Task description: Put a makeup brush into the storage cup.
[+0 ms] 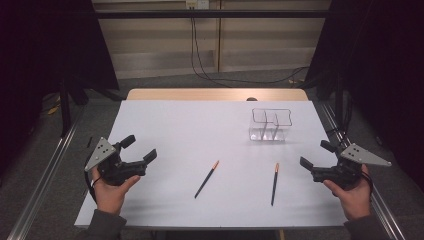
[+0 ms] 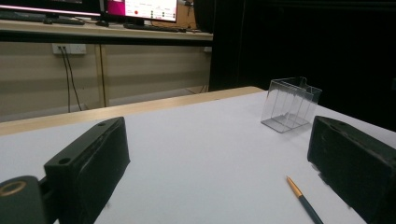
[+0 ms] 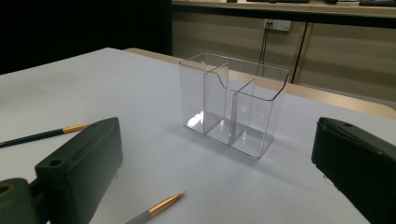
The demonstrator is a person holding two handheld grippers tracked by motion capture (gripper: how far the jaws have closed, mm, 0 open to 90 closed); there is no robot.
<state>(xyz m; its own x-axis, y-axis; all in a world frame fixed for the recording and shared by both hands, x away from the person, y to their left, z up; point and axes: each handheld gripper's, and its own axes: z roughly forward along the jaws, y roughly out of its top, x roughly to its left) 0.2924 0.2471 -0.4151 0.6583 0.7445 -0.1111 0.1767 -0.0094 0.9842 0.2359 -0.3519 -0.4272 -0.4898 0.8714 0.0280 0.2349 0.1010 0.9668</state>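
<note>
**Two pens lie on the counter, both grippers wide open**

High view: two dark pens lie on the white counter [image 1: 165, 125]. The left pen [image 1: 207, 179] slants, its orange tip up and right; the right pen [image 1: 274, 183] runs nearly straight away, orange tip far. A clear organizer [image 1: 270, 125] stands beyond them. The left gripper [image 1: 139, 149] and right gripper [image 1: 313, 154] sit low at the counter's edges, held in hands, aimed inward, fingers spread and empty.

Left gripper view: fingers [image 2: 88, 163] stand wide apart, holding nothing; the left pen's tip [image 2: 303, 199] lies near the right-hand finger.

Right gripper view: fingers [image 3: 79, 161] gape, empty; the organizer [image 3: 233, 105] stands ahead, both pen tips in front of it.
</note>
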